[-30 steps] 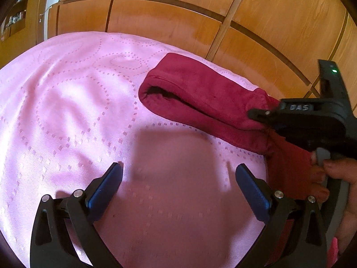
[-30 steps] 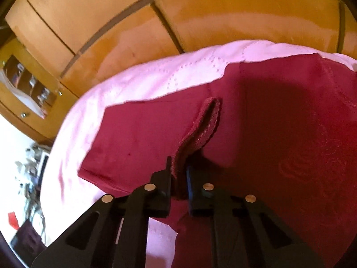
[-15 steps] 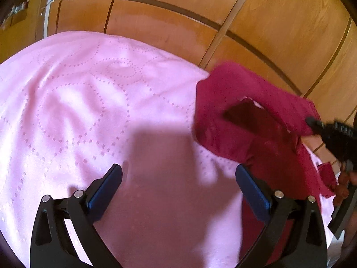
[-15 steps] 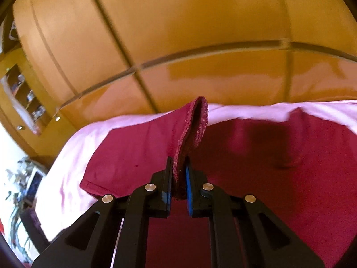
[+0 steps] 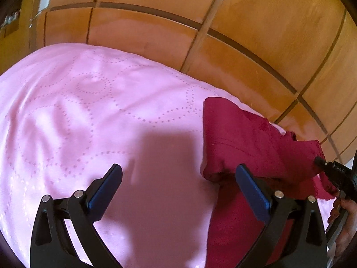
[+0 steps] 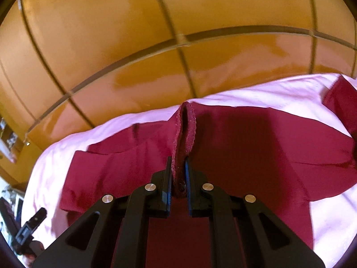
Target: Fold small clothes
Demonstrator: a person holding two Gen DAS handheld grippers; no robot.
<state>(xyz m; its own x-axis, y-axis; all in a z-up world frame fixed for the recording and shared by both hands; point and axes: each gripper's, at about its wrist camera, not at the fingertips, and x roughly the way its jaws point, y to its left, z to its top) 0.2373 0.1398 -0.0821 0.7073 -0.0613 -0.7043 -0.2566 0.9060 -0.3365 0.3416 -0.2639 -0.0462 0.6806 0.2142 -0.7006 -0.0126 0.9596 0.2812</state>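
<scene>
My right gripper (image 6: 178, 174) is pinched tight on the ribbed hem (image 6: 186, 131) of the dark red garment (image 6: 245, 156), with a fold of that edge standing up between the pads. The rest of the garment lies spread on the pink bedspread (image 6: 267, 93), reaching from about 9 o'clock to 3 o'clock in the right wrist view. My left gripper (image 5: 178, 192) hangs spread wide and empty over bare bedspread, its right pad just in front of a rolled edge of the garment at about 4 o'clock in the left wrist view.

As I judge it, I am carrying this hem across to lay one half over the other. To do it well I should keep the pinch firm, hold the hem high enough that the lifted cloth does not drag and bunch, and set it down square with the far edge. The left gripper could press the lower layer flat so it does not slide on the smooth bedspread.

The wooden panelled wall (image 6: 156, 44) stands close behind the bed at 12 o'clock, so my forward reach is limited. A sleeve-like flap (image 6: 341, 102) at 2 o'clock lies apart and may need tucking. Otherwise nothing blocks the path.
</scene>
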